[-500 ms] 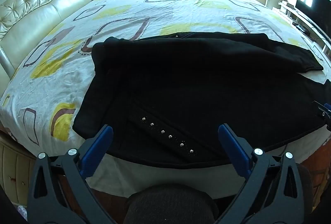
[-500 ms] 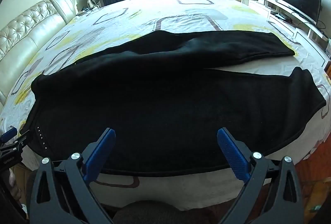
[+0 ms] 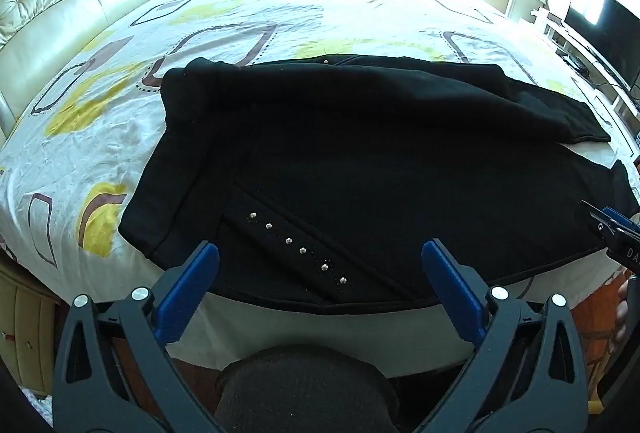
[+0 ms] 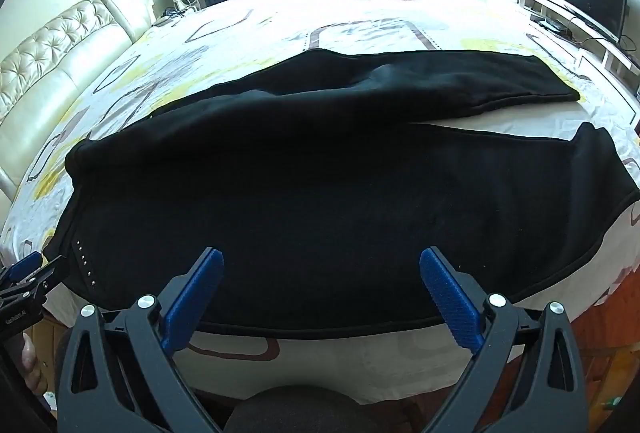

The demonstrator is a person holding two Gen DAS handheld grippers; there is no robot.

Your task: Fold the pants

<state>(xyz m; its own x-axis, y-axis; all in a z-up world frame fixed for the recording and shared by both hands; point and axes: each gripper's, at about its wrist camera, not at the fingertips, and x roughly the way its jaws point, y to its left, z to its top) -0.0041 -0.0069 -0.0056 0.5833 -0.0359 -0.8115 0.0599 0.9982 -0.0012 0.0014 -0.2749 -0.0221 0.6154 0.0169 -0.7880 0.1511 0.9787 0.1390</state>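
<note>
Black pants (image 3: 360, 161) lie spread across the bed (image 3: 240, 17), filling the middle of both views, waistband toward the left of the frame and the two legs splayed apart toward the right. The left hand-held gripper (image 3: 320, 265) and right hand-held gripper (image 4: 320, 269) hover over the near hem, both spread wide and holding nothing. Best to pinch the near edge at both ends together, then carry it evenly onto the far leg.
</note>
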